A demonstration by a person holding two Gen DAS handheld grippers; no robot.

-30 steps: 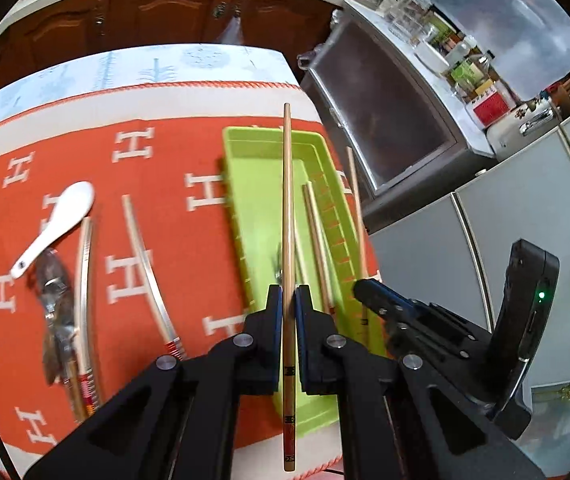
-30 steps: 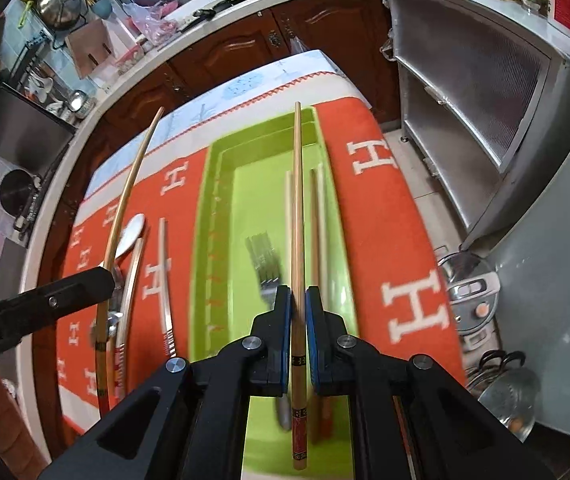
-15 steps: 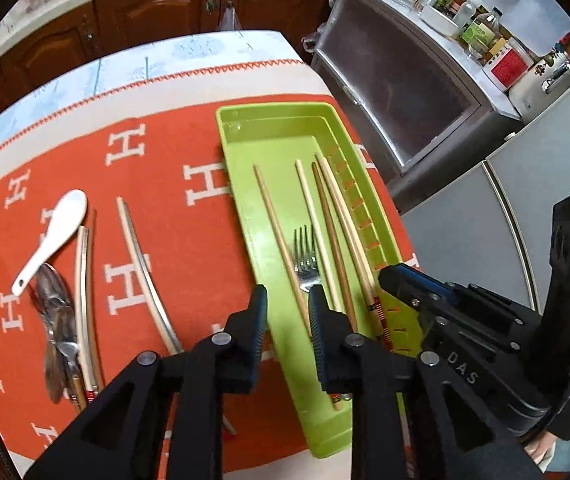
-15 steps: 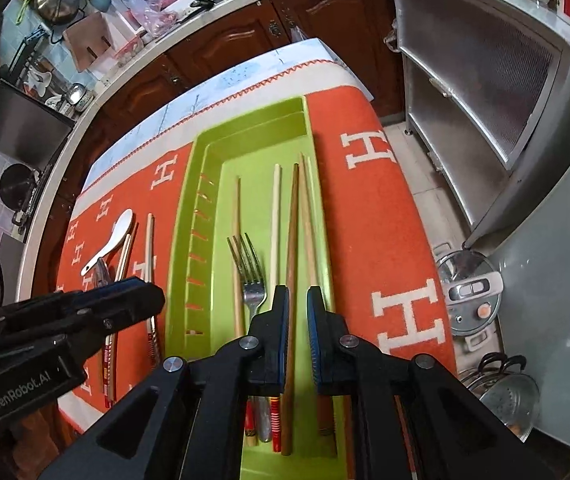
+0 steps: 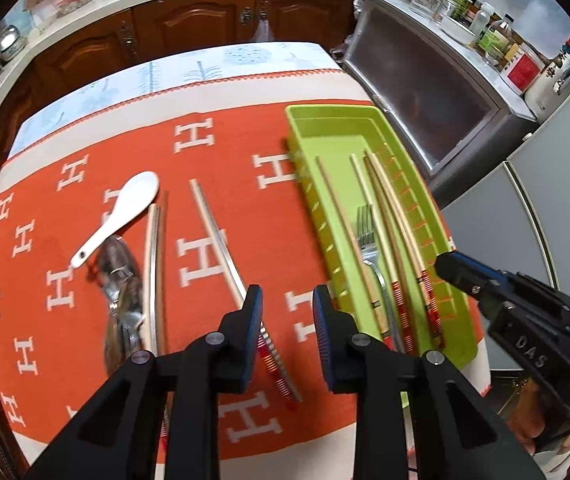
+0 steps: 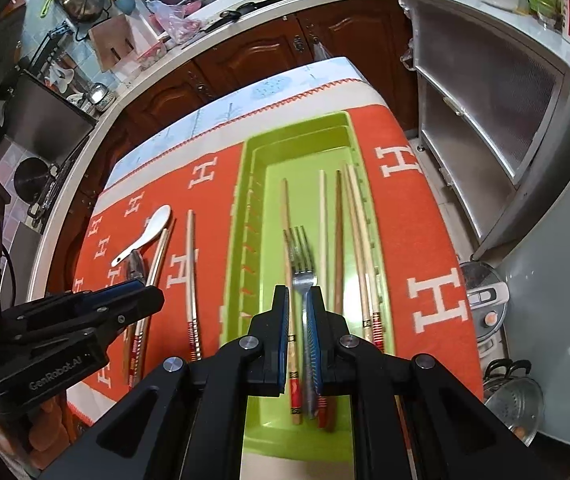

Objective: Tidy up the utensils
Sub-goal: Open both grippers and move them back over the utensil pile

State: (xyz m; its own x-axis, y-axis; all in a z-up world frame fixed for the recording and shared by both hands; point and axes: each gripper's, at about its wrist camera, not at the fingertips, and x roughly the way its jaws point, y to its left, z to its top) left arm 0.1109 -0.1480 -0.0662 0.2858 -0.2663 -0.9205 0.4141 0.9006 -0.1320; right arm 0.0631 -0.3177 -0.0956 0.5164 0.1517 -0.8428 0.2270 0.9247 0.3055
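The lime-green tray lies on the right of the orange cloth. It holds several wooden chopsticks and a metal fork. My left gripper hovers open and empty over the cloth just left of the tray. Its left finger is above the red-striped end of a loose chopstick. My right gripper hangs over the fork's handle, all but shut with a narrow slit and nothing gripped. A white spoon lies at the far left.
Two more chopsticks and some metal spoons lie on the cloth below the white spoon. A steel cabinet stands right of the table, wooden cupboards behind it. A cooker sits on the floor.
Both grippers have let go of their chopsticks, which now lie in the tray. The left gripper opened and slid left over the cloth. The right one shifted over the fork.
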